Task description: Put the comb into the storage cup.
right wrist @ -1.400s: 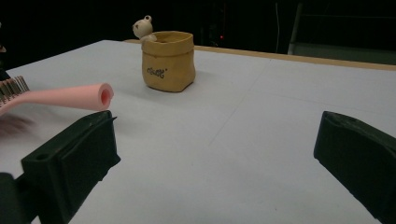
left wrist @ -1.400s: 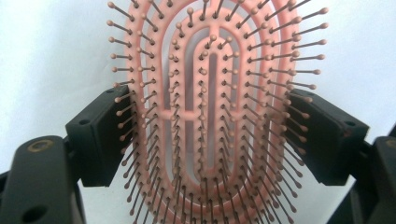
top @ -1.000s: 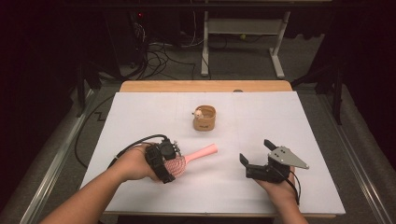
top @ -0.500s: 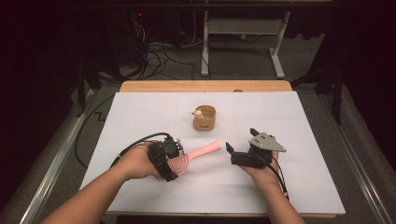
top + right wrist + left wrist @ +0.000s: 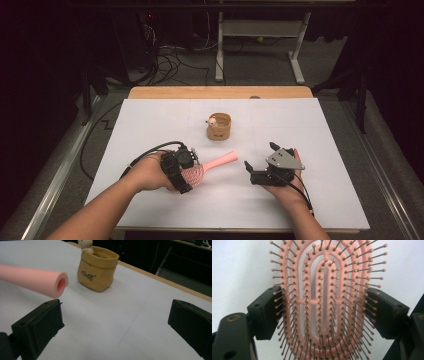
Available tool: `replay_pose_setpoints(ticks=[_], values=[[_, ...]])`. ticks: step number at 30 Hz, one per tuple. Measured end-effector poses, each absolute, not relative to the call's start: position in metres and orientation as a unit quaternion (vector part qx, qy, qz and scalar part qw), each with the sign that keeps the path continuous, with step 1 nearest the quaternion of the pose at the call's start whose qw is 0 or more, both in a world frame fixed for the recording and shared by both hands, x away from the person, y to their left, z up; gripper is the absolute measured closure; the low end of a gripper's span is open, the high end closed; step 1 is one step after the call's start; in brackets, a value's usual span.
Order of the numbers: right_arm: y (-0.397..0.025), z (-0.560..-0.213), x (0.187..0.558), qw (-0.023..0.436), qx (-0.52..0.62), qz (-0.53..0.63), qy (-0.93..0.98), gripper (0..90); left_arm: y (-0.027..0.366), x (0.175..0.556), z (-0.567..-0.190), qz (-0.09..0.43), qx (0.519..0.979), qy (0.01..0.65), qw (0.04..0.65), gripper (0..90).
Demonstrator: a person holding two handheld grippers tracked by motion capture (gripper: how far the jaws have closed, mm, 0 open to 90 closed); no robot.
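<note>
While the left gripper point(image 5: 186, 167) clamps one pink hairbrush point(image 5: 207, 167) by its head, the right gripper point(image 5: 260, 172), jaws spread, sits near its handle; one tan pouch point(image 5: 219, 127) stands on the desk point(image 5: 310, 130).

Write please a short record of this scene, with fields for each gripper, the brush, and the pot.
left gripper: shut on the brush head, jaws pressing its two sides
right gripper: open, holds nothing, near the handle tip
brush: pink, bristles toward the left gripper's camera, handle points to the right gripper
pot: tan, upright, farther back on the table, small figure at its rim
</note>
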State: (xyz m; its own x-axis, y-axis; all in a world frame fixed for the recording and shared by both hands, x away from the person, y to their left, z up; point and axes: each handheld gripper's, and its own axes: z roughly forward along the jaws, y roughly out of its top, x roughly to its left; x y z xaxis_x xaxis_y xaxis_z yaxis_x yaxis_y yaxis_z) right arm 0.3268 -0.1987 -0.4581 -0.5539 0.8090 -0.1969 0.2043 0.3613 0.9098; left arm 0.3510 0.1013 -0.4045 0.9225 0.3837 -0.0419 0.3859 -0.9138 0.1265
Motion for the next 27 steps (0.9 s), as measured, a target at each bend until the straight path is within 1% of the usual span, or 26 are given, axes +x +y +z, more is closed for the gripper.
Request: replay_pose_setpoints(ticks=[18,27], values=[[-0.178,-0.477,0.315,0.371,0.243,0.372,0.816,0.4,0.089,0.348,-0.41,-0.01,0.98,0.19,0.057,19.9],[-0.171,-0.479,0.311,0.401,0.205,0.334,0.828,0.5,0.082,0.349,-0.41,-0.009,0.981,0.187,0.051,19.9]])
